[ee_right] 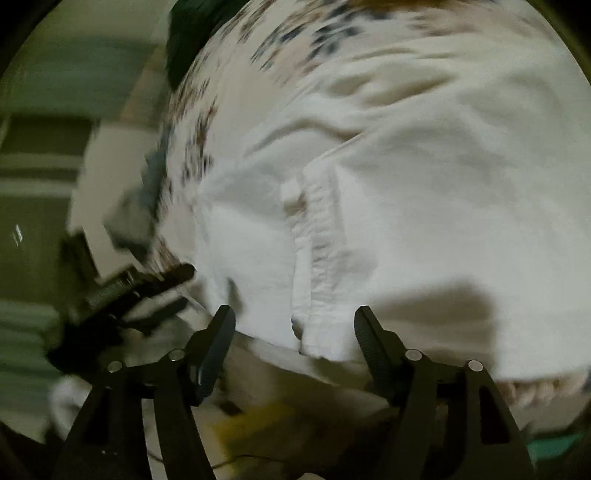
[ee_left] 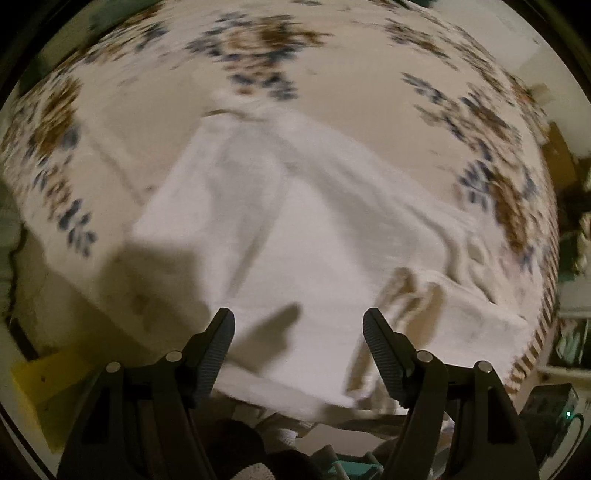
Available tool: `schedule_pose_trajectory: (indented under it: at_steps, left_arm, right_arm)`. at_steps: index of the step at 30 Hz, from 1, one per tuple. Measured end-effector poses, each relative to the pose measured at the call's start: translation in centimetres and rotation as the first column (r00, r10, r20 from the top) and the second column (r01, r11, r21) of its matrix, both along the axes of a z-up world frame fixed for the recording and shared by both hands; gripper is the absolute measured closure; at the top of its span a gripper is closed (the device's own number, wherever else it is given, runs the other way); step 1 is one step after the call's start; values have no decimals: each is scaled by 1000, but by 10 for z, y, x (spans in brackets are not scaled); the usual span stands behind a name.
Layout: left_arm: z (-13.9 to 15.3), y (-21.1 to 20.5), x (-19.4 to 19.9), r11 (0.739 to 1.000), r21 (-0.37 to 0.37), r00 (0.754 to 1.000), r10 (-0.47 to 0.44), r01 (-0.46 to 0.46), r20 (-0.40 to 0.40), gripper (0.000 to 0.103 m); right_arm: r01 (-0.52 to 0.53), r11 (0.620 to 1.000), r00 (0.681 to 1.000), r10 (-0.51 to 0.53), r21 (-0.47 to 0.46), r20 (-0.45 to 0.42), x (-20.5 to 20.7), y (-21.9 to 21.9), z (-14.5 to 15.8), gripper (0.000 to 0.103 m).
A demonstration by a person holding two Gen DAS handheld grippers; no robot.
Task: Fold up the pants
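White pants (ee_left: 295,229) lie spread on a bed sheet with a blue and brown flower print (ee_left: 369,96). My left gripper (ee_left: 298,317) hangs open above the near part of the pants, with nothing between its fingers. A creased fold of the cloth (ee_left: 413,291) lies by its right finger. In the right wrist view the pants (ee_right: 424,192) fill the frame, with a gathered elastic band (ee_right: 317,258) running toward me. My right gripper (ee_right: 294,314) stands open over the end of that band, its pads clear of the cloth. A blurred black gripper shape (ee_right: 147,291) shows at the left edge of the pants.
The bed's near edge runs just below the pants. A yellow object (ee_left: 40,384) lies low at the left, and clutter with a small green light (ee_left: 554,410) sits off the bed at the right. A dark green thing (ee_right: 188,33) lies at the bed's far end.
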State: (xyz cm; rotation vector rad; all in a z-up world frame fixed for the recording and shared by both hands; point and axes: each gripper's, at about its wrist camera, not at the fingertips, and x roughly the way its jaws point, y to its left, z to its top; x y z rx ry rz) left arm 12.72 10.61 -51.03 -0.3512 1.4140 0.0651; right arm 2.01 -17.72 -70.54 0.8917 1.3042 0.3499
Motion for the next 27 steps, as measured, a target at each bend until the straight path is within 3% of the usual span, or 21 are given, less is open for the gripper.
schedule_pose_trajectory:
  at_steps: [2, 6, 10, 12, 13, 15, 19, 23, 27]
  left_arm:
    - [-3, -26, 5, 999, -9, 999, -45, 45, -1, 32]
    - [-23, -79, 19, 991, -11, 991, -136, 136, -15, 32]
    - [-65, -114, 28, 966, 141, 974, -205, 218, -99, 32]
    - [-83, -102, 36, 968, 169, 978, -166, 186, -129, 30]
    - [-88, -94, 39, 975, 147, 980, -150, 169, -128, 30]
    - [-89, -85, 40, 984, 110, 985, -129, 142, -116, 29]
    - [-83, -88, 34, 982, 124, 985, -133, 146, -109, 28]
    - [-53, -60, 18, 999, 20, 998, -40, 41, -55, 29]
    - [-15, 7, -31, 991, 25, 990, 128, -129, 52, 29]
  right_arm:
    - [75, 997, 997, -75, 1, -17, -5, -26, 3, 32]
    - [199, 971, 976, -208, -134, -58, -24, -71, 3, 32]
    - [264, 938, 948, -295, -223, -118, -19, -106, -12, 32]
    - [254, 930, 943, -299, -266, -143, -22, -118, -17, 32]
    - [247, 924, 943, -299, -291, -147, -18, -120, -16, 32]
    - [225, 916, 948, -284, -332, -143, -17, -123, -14, 32]
    - [169, 901, 959, -244, -399, -145, -3, -118, -16, 32]
    - [107, 856, 962, -218, -505, -167, 7, -105, -7, 32]
    - [83, 844, 965, -202, -530, -169, 17, -99, 2, 32]
